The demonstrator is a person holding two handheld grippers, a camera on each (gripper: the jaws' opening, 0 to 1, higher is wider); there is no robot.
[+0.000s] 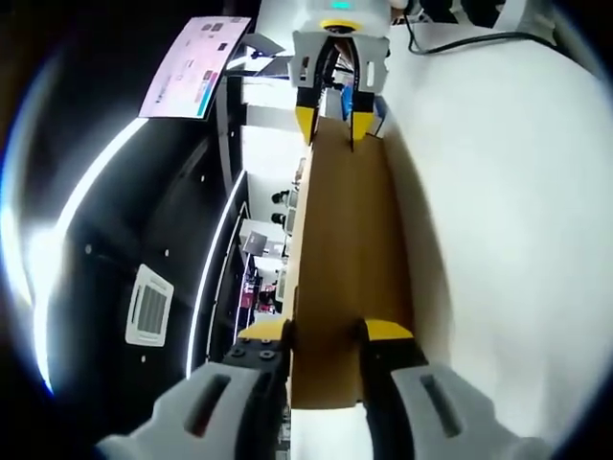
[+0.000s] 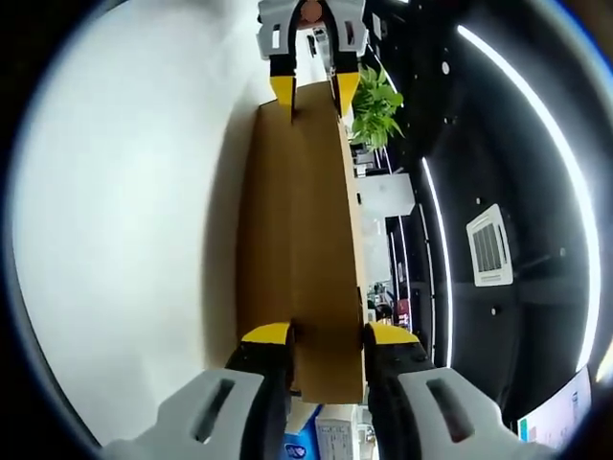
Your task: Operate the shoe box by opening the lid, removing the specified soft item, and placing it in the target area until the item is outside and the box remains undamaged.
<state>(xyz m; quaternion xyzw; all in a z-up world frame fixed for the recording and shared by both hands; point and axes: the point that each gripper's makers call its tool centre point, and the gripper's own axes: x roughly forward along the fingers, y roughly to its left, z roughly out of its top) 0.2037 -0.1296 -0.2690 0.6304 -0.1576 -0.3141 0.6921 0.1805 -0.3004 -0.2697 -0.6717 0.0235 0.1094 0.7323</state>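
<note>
Grippers (image 1: pixel 326 331) (image 2: pixel 326 335) clamping cardboard lid (image 1: pixel 345 249), white tabletop (image 1: pixel 508 220), perhaps office

Bright glare, sharp focus, fisheye-warped edges

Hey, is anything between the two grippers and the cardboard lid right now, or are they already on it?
Nothing visible stands between them. The left gripper has its jaws around one end of the brown cardboard lid, and the right gripper has its jaws around the opposite end. The soft item's whereabouts can't be told.
</note>
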